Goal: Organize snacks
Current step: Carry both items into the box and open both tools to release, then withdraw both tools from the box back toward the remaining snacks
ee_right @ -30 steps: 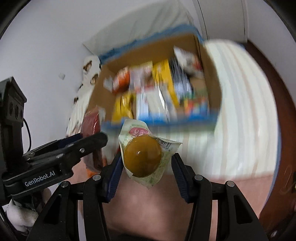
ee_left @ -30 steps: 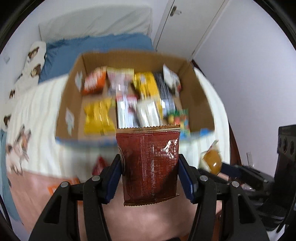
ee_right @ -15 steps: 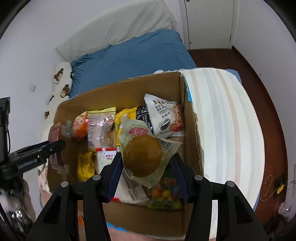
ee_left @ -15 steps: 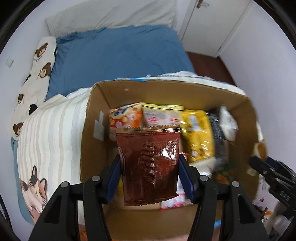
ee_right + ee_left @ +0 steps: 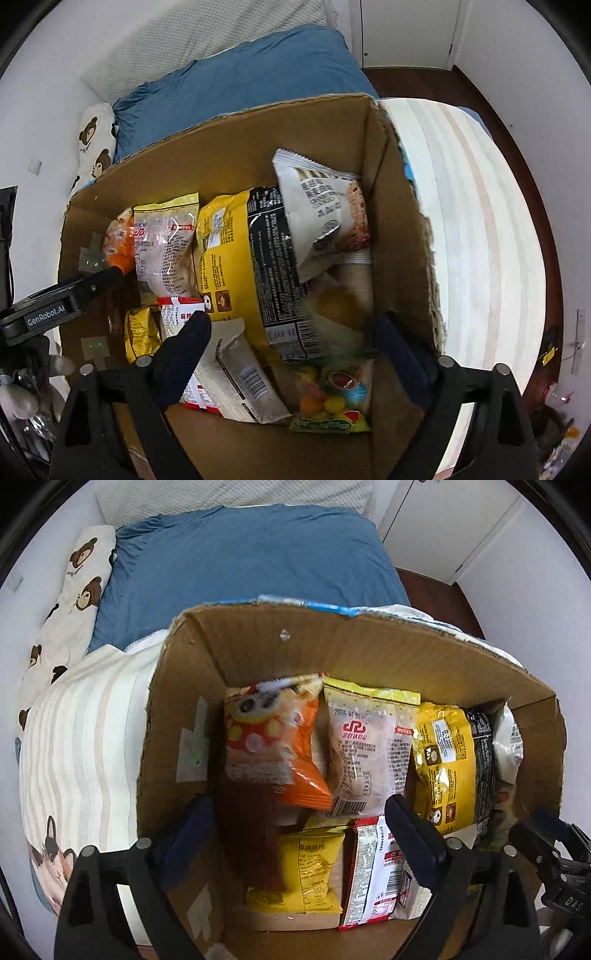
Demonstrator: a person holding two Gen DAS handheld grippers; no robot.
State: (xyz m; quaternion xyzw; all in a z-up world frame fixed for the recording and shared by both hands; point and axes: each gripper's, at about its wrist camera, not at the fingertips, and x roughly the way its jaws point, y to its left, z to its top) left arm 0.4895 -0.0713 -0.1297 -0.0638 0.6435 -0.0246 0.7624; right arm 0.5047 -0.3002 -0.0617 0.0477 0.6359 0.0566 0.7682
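A cardboard box (image 5: 354, 650) of snack packets sits on the bed; it also shows in the right wrist view (image 5: 258, 129). My left gripper (image 5: 299, 823) is open over the box's left side, and the dark red packet (image 5: 251, 834) is a blurred streak falling between its fingers. My right gripper (image 5: 291, 339) is open over the box's right side, and the clear packet with the brown round snack (image 5: 338, 308) is blurred, dropping beside the yellow-and-black bag (image 5: 251, 251). An orange packet (image 5: 273, 738) and a pink-white packet (image 5: 365, 746) lie at the back.
A candy bag (image 5: 332, 398) and a red-white packet (image 5: 373, 871) lie near the front of the box. The box rests on a striped blanket (image 5: 476, 229) with a blue sheet (image 5: 240, 572) behind. White walls and a door stand beyond.
Both grippers moved forward over the box and opened. The dark red packet left the left gripper and the brown round snack left the right; both are dropping into the box.
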